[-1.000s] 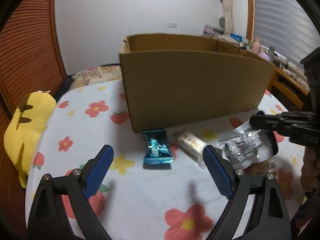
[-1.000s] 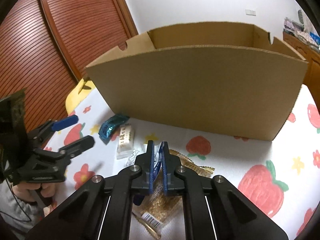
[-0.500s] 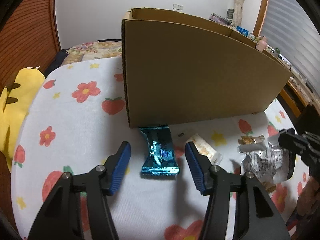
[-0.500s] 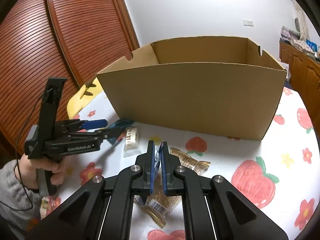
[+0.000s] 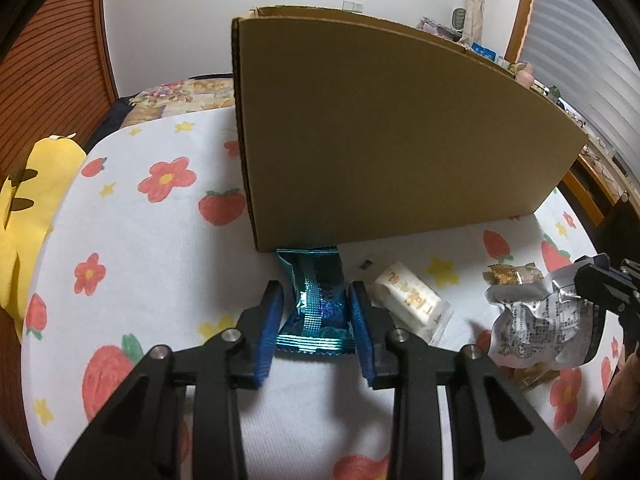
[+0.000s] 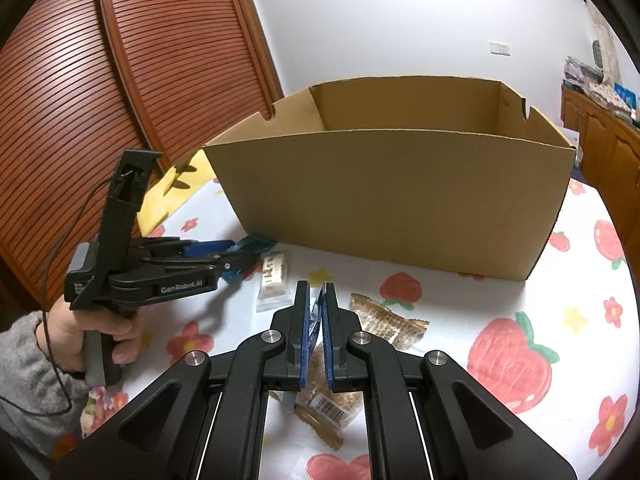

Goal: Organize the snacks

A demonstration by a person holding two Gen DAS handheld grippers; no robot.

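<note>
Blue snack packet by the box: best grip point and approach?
Pinch the blue packet across its narrower puffed middle, coming from above on the near side; it lies flat, far end at the box. The left gripper, jaws just closing, straddles it there.

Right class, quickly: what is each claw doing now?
Left claw: just been closing, now pinching the blue snack packet.
Right claw: shut on the silver packet.

Blue foil snack (image 5: 316, 312) flat against cardboard box (image 5: 384, 136); white bar (image 5: 412, 300) beside.
</note>
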